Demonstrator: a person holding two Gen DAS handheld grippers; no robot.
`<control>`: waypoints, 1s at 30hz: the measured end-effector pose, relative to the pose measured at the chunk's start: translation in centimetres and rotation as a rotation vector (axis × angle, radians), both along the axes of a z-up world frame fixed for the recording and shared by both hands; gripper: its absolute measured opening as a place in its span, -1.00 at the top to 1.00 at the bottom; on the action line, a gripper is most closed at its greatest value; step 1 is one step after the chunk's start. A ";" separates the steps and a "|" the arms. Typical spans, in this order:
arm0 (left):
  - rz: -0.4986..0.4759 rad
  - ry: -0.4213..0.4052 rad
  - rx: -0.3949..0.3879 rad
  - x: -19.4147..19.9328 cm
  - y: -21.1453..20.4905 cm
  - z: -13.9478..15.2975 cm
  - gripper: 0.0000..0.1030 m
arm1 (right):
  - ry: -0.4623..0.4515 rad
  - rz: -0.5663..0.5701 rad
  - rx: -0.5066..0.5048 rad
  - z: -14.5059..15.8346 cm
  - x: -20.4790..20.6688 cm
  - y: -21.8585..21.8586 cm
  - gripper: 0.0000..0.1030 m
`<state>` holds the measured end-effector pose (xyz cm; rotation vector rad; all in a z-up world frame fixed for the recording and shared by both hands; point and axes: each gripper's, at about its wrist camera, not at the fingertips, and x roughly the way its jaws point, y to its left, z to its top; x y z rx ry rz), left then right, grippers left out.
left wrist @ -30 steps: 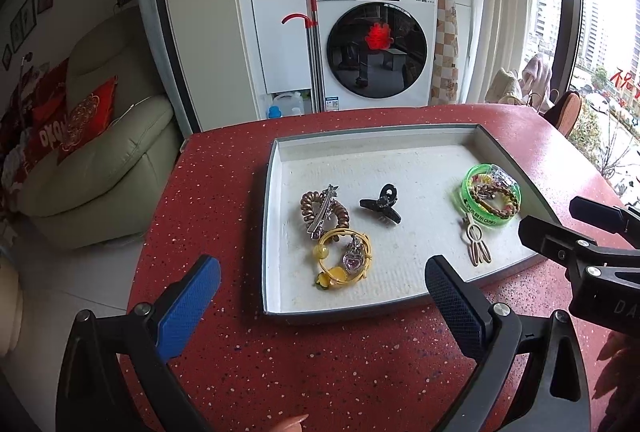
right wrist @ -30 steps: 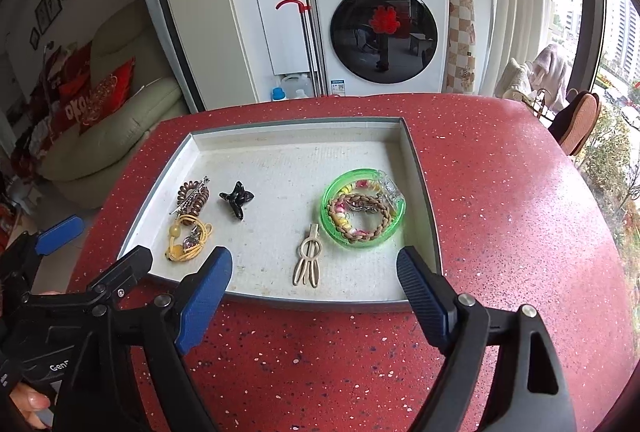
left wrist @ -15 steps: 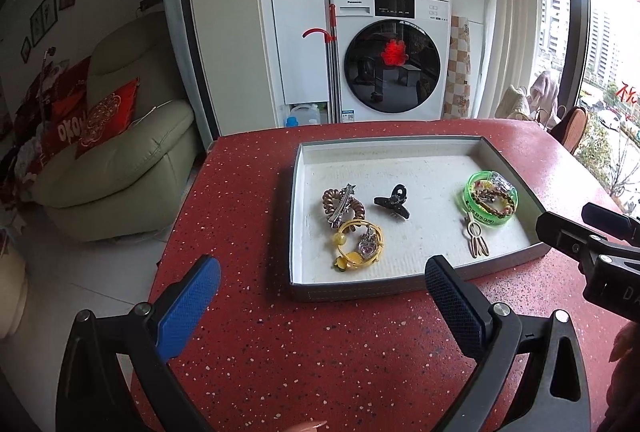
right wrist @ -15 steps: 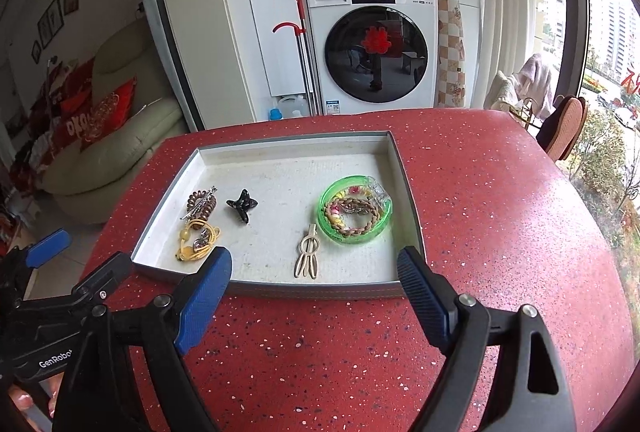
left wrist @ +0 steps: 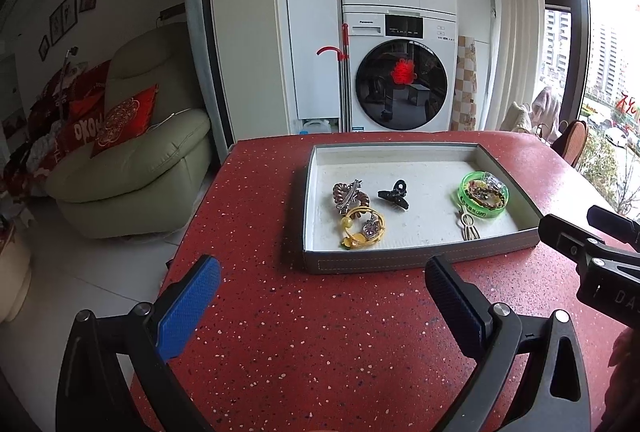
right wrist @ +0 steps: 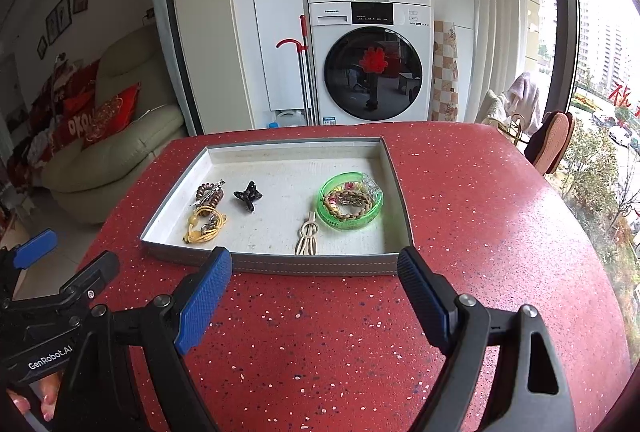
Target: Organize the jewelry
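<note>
A grey tray with a white floor sits on the red speckled table. In it lie a brown spiral hair tie with a silver clip, a yellow beaded bracelet, a black claw clip, a beige hair clip, and a green bangle holding beaded bracelets. My left gripper is open and empty, in front of the tray's near left corner. My right gripper is open and empty, in front of the tray's near edge.
The red table drops off at its left edge toward a white floor and a pale sofa. Stacked washing machines stand behind. A chair and windows lie to the right.
Both grippers have pulled back and risen away from the tray, which now looks smaller and farther off. Both stay open and empty; the jewelry has not moved.
</note>
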<state>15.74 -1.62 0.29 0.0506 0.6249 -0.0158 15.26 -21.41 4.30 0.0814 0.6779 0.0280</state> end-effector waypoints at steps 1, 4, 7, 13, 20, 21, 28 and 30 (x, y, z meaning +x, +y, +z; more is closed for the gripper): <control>0.000 -0.004 -0.002 -0.2 0.0 0.1 -1.00 | -0.006 -0.003 0.000 0.1 -0.2 -0.1 -0.69; 0.006 -0.029 -0.007 -0.8 0.1 0.5 -1.00 | -0.021 -0.012 -0.004 0.3 -0.9 -0.2 -0.69; 0.001 -0.051 -0.012 -1.1 0.1 1.0 -1.00 | -0.031 -0.018 -0.011 0.4 -1.3 -0.3 -0.69; -0.006 -0.067 -0.004 -1.5 -0.2 1.3 -1.00 | -0.052 -0.021 -0.033 0.8 -1.9 -0.1 -0.69; 0.000 -0.056 -0.014 -1.5 -0.2 1.2 -1.00 | -0.057 -0.032 -0.038 1.0 -2.0 -0.4 -0.69; 0.000 -0.054 -0.015 -1.5 -0.2 1.2 -1.00 | -0.057 -0.032 -0.038 1.0 -2.0 -0.4 -0.69; 0.007 -0.043 -0.020 -1.6 -0.1 1.0 -1.00 | -0.058 -0.027 -0.036 1.1 -2.1 -0.2 -0.69; 0.007 -0.042 -0.022 -1.6 -0.1 0.9 -1.00 | -0.057 -0.029 -0.036 1.1 -2.1 -0.3 -0.70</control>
